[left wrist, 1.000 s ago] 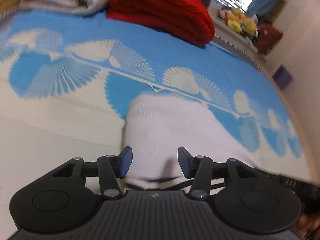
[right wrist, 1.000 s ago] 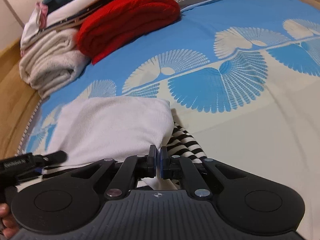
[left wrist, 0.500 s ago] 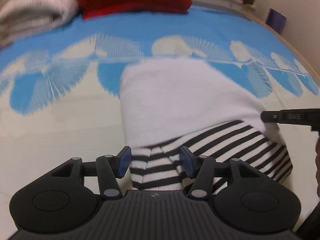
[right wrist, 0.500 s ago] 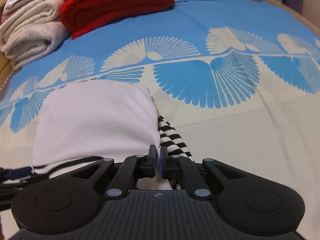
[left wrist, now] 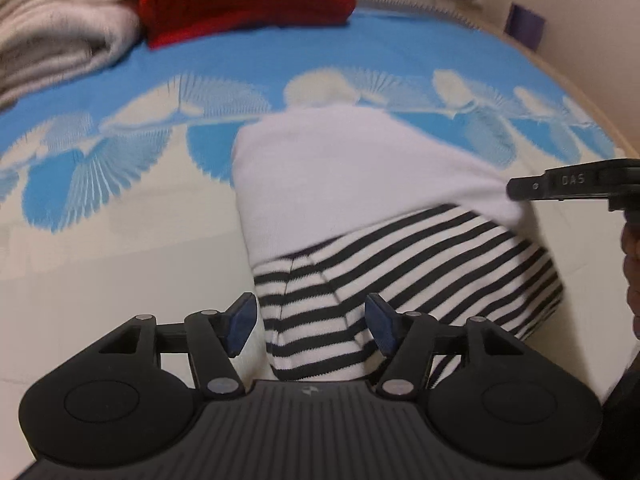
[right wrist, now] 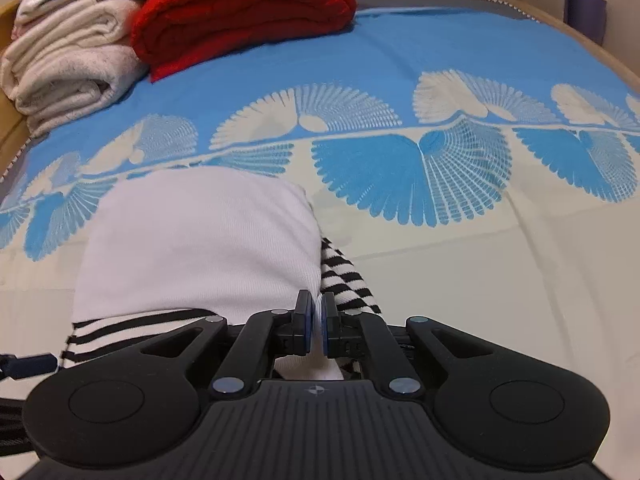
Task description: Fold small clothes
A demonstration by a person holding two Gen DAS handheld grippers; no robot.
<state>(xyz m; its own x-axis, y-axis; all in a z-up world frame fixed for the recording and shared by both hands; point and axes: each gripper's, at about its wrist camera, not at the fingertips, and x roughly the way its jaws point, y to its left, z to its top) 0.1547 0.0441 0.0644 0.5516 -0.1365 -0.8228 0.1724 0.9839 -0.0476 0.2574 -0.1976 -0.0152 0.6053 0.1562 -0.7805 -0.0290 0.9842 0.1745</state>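
A small garment lies on the bed cover (left wrist: 120, 280), its white part (left wrist: 340, 168) folded over a black-and-white striped part (left wrist: 420, 264). My left gripper (left wrist: 310, 326) hangs over the near striped end. Its jaws are opening; the striped cloth sits between the blue pads (left wrist: 240, 322), which do not press on it. My right gripper (right wrist: 318, 320) is shut on the garment's near right edge, where the white fold (right wrist: 200, 240) meets the stripes (right wrist: 348, 280), with a sliver of white cloth pinched between the pads. The right gripper's black fingers (left wrist: 560, 180) enter the left wrist view from the right.
A folded red blanket (right wrist: 240, 16) and stacked cream towels (right wrist: 68, 68) lie at the far end of the bed. The blue and cream fan-patterned cover (right wrist: 440, 168) stretches off to the right. A purple box (right wrist: 584, 12) stands by the wall past the wooden bed edge (right wrist: 616, 68).
The left gripper drew back off the white fold, bringing the striped part into its view, and its jaws widened. The right gripper stayed shut on the garment's edge and shifted slightly.
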